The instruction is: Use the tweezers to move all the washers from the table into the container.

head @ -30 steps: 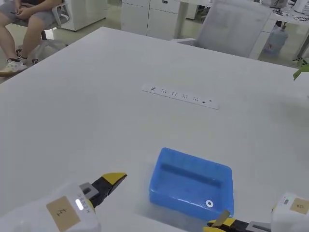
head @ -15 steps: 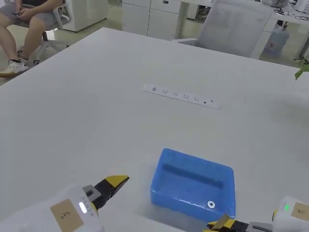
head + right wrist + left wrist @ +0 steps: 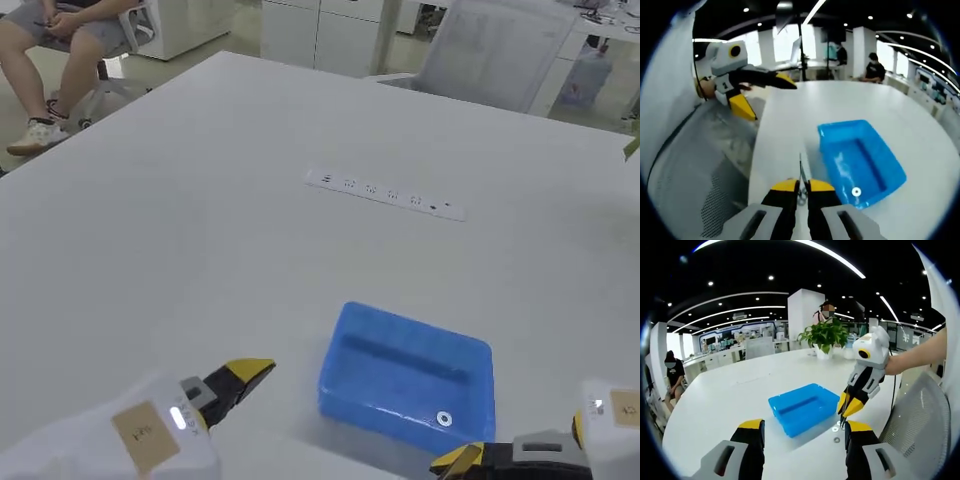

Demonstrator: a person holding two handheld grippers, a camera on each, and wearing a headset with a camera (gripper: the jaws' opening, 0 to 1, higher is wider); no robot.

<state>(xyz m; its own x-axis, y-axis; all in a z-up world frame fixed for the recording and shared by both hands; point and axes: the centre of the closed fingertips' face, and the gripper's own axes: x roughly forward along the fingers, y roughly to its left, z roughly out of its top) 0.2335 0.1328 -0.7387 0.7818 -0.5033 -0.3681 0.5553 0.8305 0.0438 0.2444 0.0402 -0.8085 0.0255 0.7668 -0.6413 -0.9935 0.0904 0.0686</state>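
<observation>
- Washers: one washer point(image 3: 856, 191) lies on the floor of the blue container point(image 3: 400, 380), close to the corner nearest the right gripper point(image 3: 802, 189).
- Two more washers point(image 3: 835, 429) lie on the white table point(image 3: 200, 250), just beside the container wall.
- Right gripper: jaws pinched nearly together on the thin tweezers point(image 3: 801, 172), which stick out forward between them; seen from the left gripper view, it points down at the table near the two loose washers.
- Left gripper point(image 3: 805, 425): jaws spread wide, holding nothing, hovering over the table beside the container.
- A power strip point(image 3: 385, 193) lies farther back on the table.
</observation>
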